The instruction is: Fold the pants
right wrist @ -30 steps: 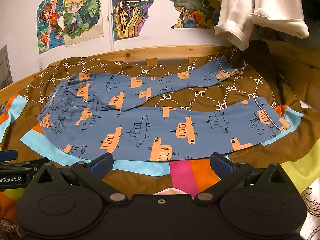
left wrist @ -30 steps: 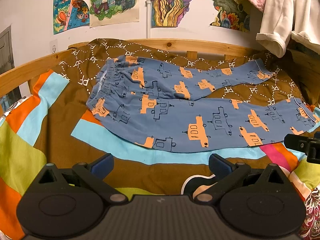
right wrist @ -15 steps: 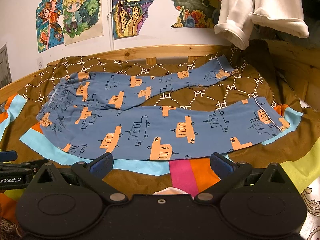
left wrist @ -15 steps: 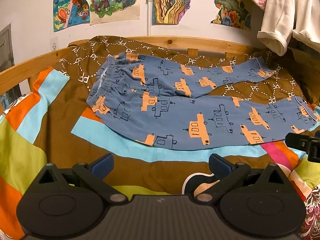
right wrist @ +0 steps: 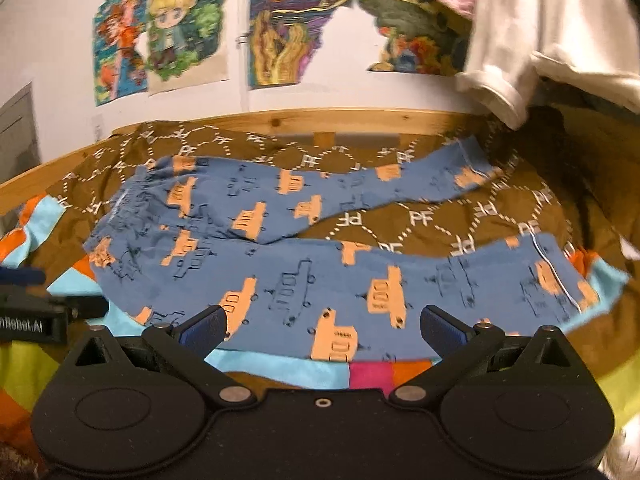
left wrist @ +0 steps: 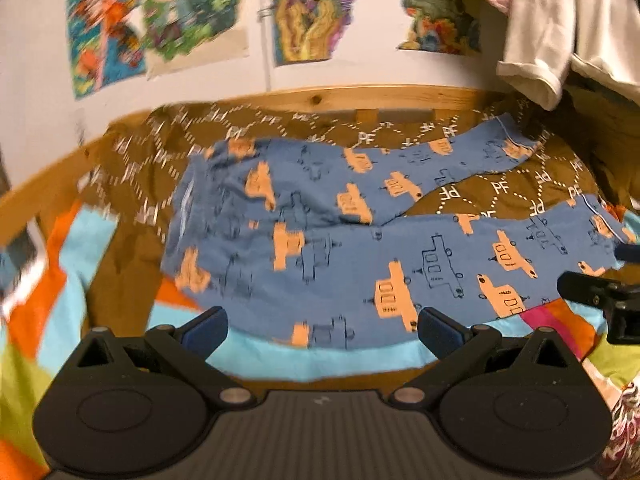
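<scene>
We have the pants (left wrist: 360, 248) lying flat and unfolded on the bed (left wrist: 124, 280), waistband to our left and the two legs splayed apart toward the right, the near leg running along the front edge of the bright striped quilt (right wrist: 280, 372). They look like thin, soft printed pyjama cloth — light, limp, quick to wrinkle or slide — so we would pinch them at firm edges: the elastic waistband for the left gripper (left wrist: 322, 326), the near leg's cuff for the right gripper (right wrist: 322, 326). Both grippers hover at the near hem with fingers spread wide and nothing between them. The bed is padded and yielding, covered by a brown patterned blanket (right wrist: 440, 216) behind the quilt, with a wooden frame (left wrist: 360, 96) at the back. Colourful drawings (right wrist: 184, 36) hang on the white wall, and pale garments (right wrist: 552, 28), somewhat blurred, seem to hang at the upper right.
</scene>
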`<state>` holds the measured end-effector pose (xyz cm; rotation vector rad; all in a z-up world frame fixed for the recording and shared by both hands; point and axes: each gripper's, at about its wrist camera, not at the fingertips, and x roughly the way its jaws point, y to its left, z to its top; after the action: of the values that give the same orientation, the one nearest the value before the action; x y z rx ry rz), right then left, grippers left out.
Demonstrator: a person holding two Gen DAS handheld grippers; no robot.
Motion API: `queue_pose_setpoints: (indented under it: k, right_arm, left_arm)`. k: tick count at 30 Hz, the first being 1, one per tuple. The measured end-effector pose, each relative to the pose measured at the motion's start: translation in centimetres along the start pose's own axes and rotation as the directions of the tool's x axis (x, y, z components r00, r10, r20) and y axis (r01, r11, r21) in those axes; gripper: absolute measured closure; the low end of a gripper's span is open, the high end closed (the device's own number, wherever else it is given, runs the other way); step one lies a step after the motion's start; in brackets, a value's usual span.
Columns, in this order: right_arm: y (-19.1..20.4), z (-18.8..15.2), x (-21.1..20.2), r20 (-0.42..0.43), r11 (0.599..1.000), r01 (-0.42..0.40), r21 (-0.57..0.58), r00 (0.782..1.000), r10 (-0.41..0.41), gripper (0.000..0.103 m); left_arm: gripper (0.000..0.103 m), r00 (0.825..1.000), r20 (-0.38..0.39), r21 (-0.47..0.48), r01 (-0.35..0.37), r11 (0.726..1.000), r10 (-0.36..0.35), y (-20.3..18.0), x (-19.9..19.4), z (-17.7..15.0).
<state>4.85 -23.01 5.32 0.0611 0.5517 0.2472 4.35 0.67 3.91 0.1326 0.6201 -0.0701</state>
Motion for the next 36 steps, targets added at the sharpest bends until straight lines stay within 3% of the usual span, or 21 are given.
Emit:
queue_pose_setpoints:
  k: [7,12,14,19,24,27,31,36]
  right_arm:
    - [-1.6,4.4,3.0,0.002,0.995,-0.062,-0.081,0.998,0.063,0.001]
    - [-2.3,7.9,7.1,-0.017,0.977,-0.158,-0.144,0.987,0.157,0.001]
    - [-2.8,9.2,9.1,-0.033,0.963,-0.210,-0.169,0.978,0.207,0.001]
    - [-4.6,12.0,13.0,-0.098,0.936,-0.249,-0.250,0.968,0.232,0.001]
    - [-6.8,15.6,16.8,-0.177,0.949,-0.255,-0.186,0.959,0.223,0.001]
    - [-7.1,17.5,19.3,-0.200,0.941,-0.252,-0.225,0.957,0.208,0.001]
    - [-7.0,19.7,23.9,-0.239,0.930,-0.265,-0.255,0.949,0.205,0.001]
    - [-5.3,21.3,30.8,-0.286,0.874,-0.330,-0.356,0.929,0.234,0.002]
  left_arm:
    - [0.000,0.996,-0.091,0.190,0.041,0.981,-0.024,-0.7,1.3,4.9]
    - [0.000,0.990,-0.139,0.275,0.005,0.962,0.035,-1.1,4.6,8.5]
    - [0.000,0.991,-0.119,0.281,-0.027,0.959,0.063,-0.3,6.4,9.7]
    - [0.000,0.984,-0.051,0.215,-0.153,0.965,0.168,3.5,11.4,13.2]
    - [0.000,0.978,0.009,0.187,-0.206,0.961,0.208,7.9,15.9,17.3]
    - [0.000,0.981,0.016,0.178,-0.195,0.964,0.196,10.3,18.4,19.3]
    - [0.000,0.992,0.004,0.205,-0.121,0.971,0.123,12.3,22.0,20.9]
    - [0.001,0.991,-0.060,0.288,-0.096,0.953,0.118,12.5,25.6,21.2]
